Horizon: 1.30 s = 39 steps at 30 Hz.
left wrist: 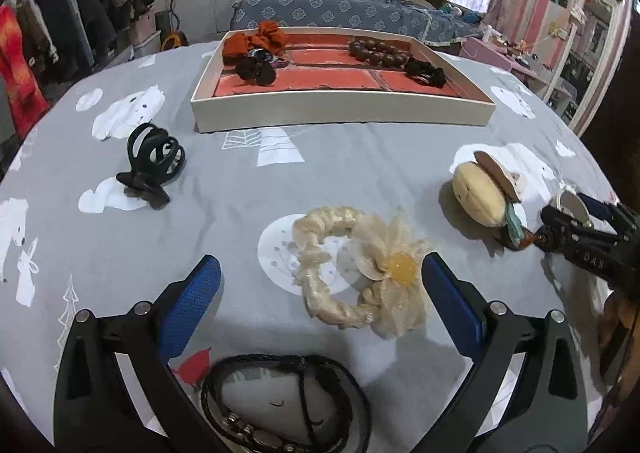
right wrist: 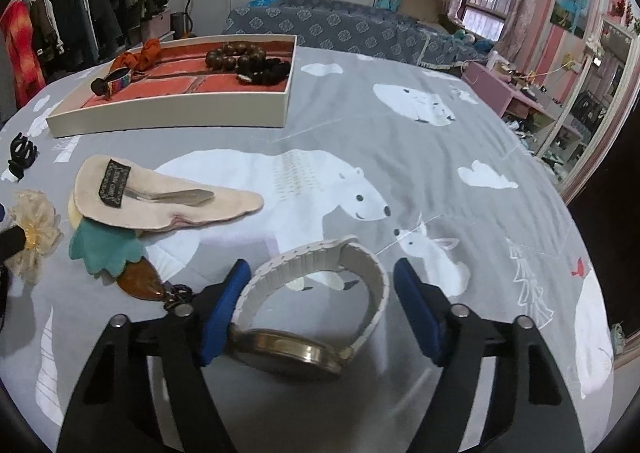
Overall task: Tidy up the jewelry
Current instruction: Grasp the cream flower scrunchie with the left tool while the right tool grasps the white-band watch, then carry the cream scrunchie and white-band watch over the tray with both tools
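My left gripper (left wrist: 320,285) is open just above the grey cloth, its blue pads either side of a cream flower scrunchie (left wrist: 360,273). A black braided bracelet (left wrist: 280,405) lies under it near the frame bottom. My right gripper (right wrist: 322,285) is open around a white-strapped gold watch (right wrist: 316,317) lying on the cloth; the left pad touches the strap. The white tray with orange lining (left wrist: 340,113) holds an orange scrunchie (left wrist: 256,39), brown beads (left wrist: 376,51) and dark hair ties; it also shows in the right wrist view (right wrist: 168,117).
A black claw clip (left wrist: 154,163) lies left of the scrunchie. A plush hair clip with teal and brown parts (right wrist: 160,205) lies between the grippers, also in the left view (left wrist: 484,189). Bed, clothes rack and mirror stand beyond the table.
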Each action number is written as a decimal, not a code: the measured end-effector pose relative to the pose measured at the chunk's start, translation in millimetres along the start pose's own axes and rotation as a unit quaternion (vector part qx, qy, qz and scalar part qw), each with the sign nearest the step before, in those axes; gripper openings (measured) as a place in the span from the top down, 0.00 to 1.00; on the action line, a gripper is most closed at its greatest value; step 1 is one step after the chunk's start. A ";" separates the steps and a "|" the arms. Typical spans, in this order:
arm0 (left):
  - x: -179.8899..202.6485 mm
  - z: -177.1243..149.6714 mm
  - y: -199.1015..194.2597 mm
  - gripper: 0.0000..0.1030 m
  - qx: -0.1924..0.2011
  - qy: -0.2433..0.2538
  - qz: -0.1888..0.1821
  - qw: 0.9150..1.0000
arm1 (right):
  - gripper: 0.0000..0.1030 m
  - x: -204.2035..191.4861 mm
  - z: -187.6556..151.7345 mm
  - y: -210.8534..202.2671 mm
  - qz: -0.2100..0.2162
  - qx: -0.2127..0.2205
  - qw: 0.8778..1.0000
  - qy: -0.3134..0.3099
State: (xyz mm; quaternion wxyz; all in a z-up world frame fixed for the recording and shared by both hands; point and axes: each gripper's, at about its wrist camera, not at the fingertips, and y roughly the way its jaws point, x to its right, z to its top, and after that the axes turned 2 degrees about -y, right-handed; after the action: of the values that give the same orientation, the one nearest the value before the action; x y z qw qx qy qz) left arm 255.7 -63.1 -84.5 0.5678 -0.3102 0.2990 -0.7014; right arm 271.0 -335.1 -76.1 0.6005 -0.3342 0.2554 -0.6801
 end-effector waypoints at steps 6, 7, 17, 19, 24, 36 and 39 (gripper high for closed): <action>12.0 -0.9 9.3 0.15 -0.020 0.021 0.003 1.000 | 0.39 -0.3 -0.9 1.9 0.009 -0.005 1.000 0.005; 12.7 -0.9 13.1 0.22 -0.030 0.022 0.001 0.999 | 0.42 -0.6 -0.7 1.9 0.009 -0.005 1.000 0.004; 15.6 0.2 13.4 0.62 -0.029 0.032 -0.001 0.999 | 0.58 1.3 -2.7 -2.9 0.019 0.002 1.000 0.010; 13.0 0.7 12.4 0.74 -0.027 0.028 -0.004 0.999 | 0.58 4.0 -1.6 -3.6 0.025 0.002 1.000 0.014; 3.3 3.3 12.5 0.80 -0.031 0.014 -0.013 0.999 | 0.61 10.0 -0.3 -3.5 0.037 0.003 0.999 0.026; -9.4 22.2 -12.9 0.81 0.007 0.000 -0.012 1.000 | 0.65 17.9 16.7 -17.9 0.050 0.045 0.997 0.042; -18.2 36.8 -18.3 0.81 0.015 -0.012 -0.016 1.000 | 0.65 15.3 31.3 -23.3 0.056 0.058 0.996 0.036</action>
State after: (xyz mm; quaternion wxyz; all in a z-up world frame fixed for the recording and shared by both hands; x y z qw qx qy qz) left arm 275.9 -44.5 -49.0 0.5645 -0.3145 0.2766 -0.7113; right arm 278.9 -345.1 -36.2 0.6465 -0.2594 0.2548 -0.6707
